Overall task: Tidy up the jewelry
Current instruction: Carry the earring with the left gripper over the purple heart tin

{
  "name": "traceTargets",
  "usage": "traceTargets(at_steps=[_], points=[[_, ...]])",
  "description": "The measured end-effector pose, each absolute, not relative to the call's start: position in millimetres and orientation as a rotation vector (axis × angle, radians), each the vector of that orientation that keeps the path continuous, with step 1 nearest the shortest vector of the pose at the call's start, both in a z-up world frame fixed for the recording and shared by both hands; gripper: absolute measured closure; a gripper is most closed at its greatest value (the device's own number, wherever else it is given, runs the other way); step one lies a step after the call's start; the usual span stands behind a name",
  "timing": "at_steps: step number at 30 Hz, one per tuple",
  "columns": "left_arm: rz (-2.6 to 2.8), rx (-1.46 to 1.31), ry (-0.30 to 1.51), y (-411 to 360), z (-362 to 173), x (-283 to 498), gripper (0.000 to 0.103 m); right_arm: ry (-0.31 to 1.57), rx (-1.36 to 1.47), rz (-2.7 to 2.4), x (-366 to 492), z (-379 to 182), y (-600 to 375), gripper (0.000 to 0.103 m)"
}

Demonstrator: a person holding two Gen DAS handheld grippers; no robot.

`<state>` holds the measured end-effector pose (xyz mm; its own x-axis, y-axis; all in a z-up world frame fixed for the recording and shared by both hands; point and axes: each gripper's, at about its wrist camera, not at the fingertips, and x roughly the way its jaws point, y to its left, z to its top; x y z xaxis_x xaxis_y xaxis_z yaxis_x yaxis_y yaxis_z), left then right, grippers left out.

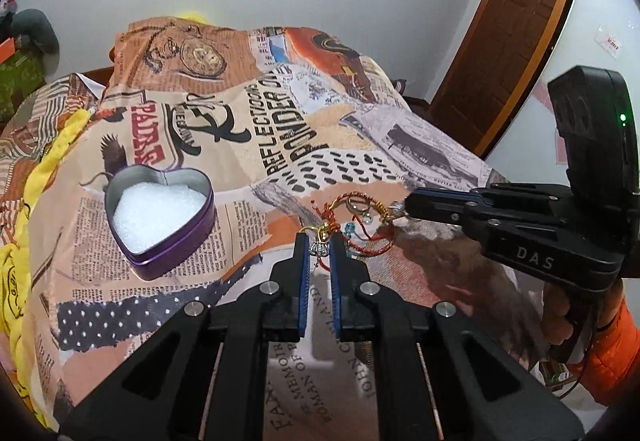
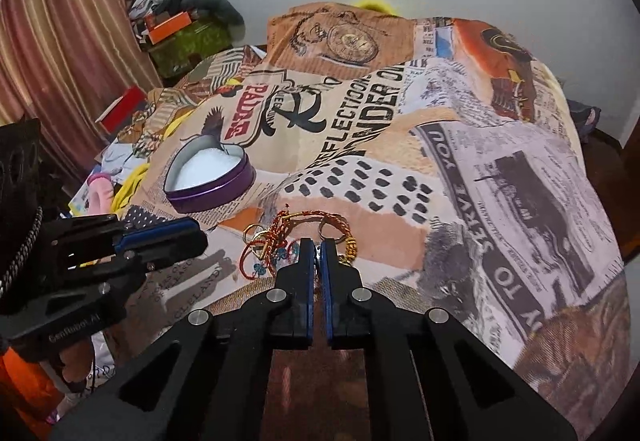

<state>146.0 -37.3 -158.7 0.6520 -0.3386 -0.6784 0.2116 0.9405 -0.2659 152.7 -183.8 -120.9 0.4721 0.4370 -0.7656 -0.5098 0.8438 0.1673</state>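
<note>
Left wrist view: my left gripper (image 1: 320, 247) pinches a small silver ring (image 1: 319, 249) above the bedspread (image 1: 400, 145); tangled threads (image 1: 362, 229) could drag along.

Right wrist view: my right gripper (image 2: 319, 251) is clamped on a silvery piece (image 2: 319, 253); opposing pulls could snap strands.

A purple heart-shaped tin (image 1: 160, 215) holds white filling. The bedcover (image 1: 360, 129) wears a tan, orange and black newspaper print; the tangled jewelry (image 1: 352, 225) is red, gold and blue
</note>
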Motion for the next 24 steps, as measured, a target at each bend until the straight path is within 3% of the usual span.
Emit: traceTargets(at_steps=[24], points=[[-0.146, -0.167, 0.603, 30, -90, 130, 0.095, 0.762, -0.075, 0.644, 147, -76, -141, 0.1]])
